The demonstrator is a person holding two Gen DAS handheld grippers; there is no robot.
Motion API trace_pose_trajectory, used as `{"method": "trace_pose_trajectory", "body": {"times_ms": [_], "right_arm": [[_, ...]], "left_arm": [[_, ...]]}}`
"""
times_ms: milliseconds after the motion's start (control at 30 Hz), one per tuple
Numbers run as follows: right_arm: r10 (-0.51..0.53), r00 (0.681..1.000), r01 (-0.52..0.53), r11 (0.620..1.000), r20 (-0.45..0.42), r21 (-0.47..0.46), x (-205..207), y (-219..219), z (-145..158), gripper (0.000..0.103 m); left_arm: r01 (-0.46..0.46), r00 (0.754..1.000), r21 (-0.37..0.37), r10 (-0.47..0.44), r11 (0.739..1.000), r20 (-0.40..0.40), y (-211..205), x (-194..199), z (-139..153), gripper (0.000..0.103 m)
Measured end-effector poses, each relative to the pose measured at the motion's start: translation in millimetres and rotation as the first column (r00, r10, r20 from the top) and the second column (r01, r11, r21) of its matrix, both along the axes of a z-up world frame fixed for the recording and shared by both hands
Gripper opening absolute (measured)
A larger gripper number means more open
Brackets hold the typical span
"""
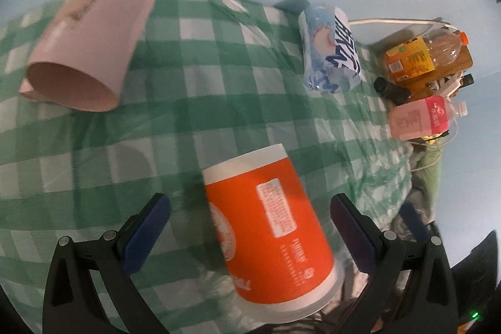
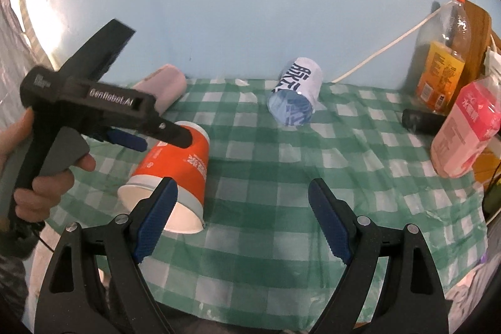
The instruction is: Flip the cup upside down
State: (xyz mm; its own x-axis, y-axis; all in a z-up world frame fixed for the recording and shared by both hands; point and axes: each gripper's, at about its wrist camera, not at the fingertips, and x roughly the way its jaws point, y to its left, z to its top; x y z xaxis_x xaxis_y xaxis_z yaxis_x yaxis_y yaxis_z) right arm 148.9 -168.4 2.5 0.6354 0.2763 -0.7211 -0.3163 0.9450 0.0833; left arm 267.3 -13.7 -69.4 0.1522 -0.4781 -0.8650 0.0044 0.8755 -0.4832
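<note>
An orange and white paper cup [image 1: 269, 227] lies on its side on the green checked cloth [image 1: 219, 102], its mouth toward the table's front edge. My left gripper [image 1: 250, 227] is open, one finger on each side of the cup, not touching it. In the right wrist view the same cup [image 2: 175, 171] lies at the left with the left gripper [image 2: 156, 140] above it. My right gripper [image 2: 241, 218] is open and empty, to the right of the cup's mouth. A pink cup [image 1: 90, 43] and a blue and white cup [image 1: 332, 49] also lie on their sides.
At the right edge stand an orange-labelled bottle [image 2: 444, 58], a pink bottle [image 2: 463, 130] and a black cylinder [image 2: 419, 121]. A white cable [image 2: 382, 49] runs along the blue wall. The cloth [image 2: 281, 177] is crumpled at the right front corner.
</note>
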Motion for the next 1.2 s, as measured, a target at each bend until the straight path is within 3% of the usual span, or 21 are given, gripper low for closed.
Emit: {"method": "trace_pose_trajectory", "body": {"times_ms": [333,500,667,833,900,1000,1067,1200], "right_arm": [[0.001,1.0,0.0,1.0,-0.022,0.02,-0.7,-0.9,-10.1,0.086],[-0.004,0.999,0.006,0.999,-0.033,0.035,-1.9,-4.7,-13.4,0.086],[-0.005,0.999,0.007,0.999,-0.038,0.045,-2.3,-5.7,-15.2,0.086],[-0.006,0.998,0.009,0.998,-0.057,0.057,-2.0,-7.5,-21.7,0.086],[-0.015,0.998,0.019,0.997,-0.064,0.073,-1.2,-10.2,-22.9,0.086],[-0.022,0.998,0.028,0.996,-0.066,0.088,-1.5,-12.5,-22.6,0.086],[-0.022,0.998,0.027,0.996,-0.063,0.088,-1.7,-12.1,-22.7,0.086],[-0.022,0.997,0.029,0.995,-0.072,0.099,-3.0,-13.0,-24.1,0.086]], "left_arm": [[0.009,0.999,0.012,-0.008,1.0,-0.052,-5.2,17.2,-10.6,0.099],[0.057,0.996,0.027,-0.055,0.998,-0.07,-16.0,17.8,-17.1,0.075],[0.046,0.999,0.003,-0.046,0.999,-0.026,-15.8,17.4,-12.1,0.072],[0.034,0.992,0.038,-0.039,0.999,0.121,-15.3,3.6,19.2,0.071],[0.015,0.972,0.109,-0.04,0.994,0.233,-16.9,-7.4,39.2,0.071],[-0.022,0.911,0.212,-0.067,0.977,0.407,-22.4,-29.2,65.3,0.068],[-0.034,0.889,0.222,-0.072,0.975,0.452,-22.3,-36.8,71.1,0.067],[-0.082,0.821,0.281,-0.095,0.956,0.562,-32.1,-57.1,83.3,0.067]]}}
